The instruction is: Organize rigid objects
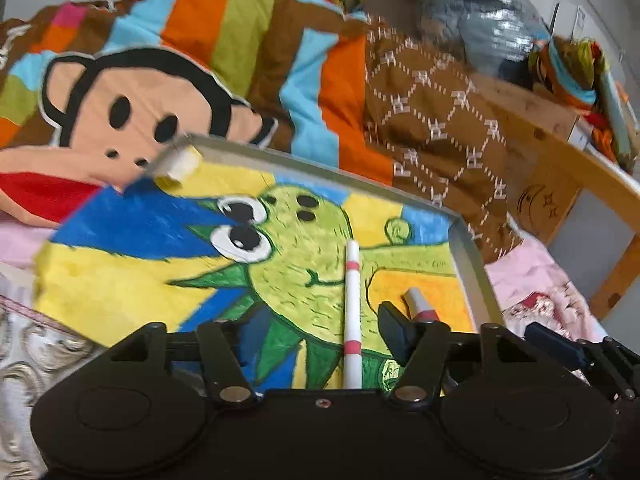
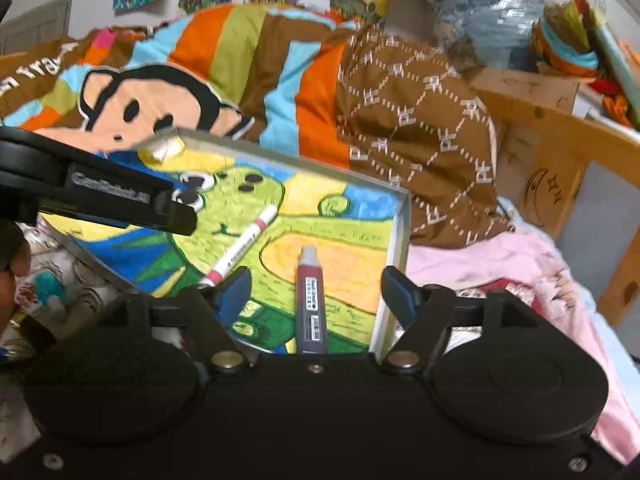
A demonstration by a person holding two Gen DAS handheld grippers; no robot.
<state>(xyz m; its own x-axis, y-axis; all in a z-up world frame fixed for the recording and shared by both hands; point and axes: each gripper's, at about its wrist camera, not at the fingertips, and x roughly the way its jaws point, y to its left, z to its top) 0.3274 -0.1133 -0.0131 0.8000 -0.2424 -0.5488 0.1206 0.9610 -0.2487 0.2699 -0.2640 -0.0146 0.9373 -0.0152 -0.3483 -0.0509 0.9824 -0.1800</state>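
A shallow grey tray (image 1: 320, 165) (image 2: 401, 236) lined with a bright drawing of a green creature lies on the bed. In it lie a white pen with pink bands (image 1: 352, 312) (image 2: 244, 246) and a thick maroon marker with a grey cap (image 2: 310, 300) (image 1: 418, 305). My left gripper (image 1: 308, 320) is open low over the tray, the white pen lying between its fingers, untouched. My right gripper (image 2: 316, 282) is open too, its fingers on either side of the maroon marker without touching it. The left gripper (image 2: 120, 200) also shows side on in the right wrist view.
A pale yellowish lump (image 1: 178, 164) sits in the tray's far corner. A striped monkey blanket (image 1: 140, 108) is bunched behind the tray, with a pink sheet (image 2: 500, 264) to the right. A wooden bed frame (image 1: 560, 168) runs along the right. A hand (image 2: 10, 276) shows at the left edge.
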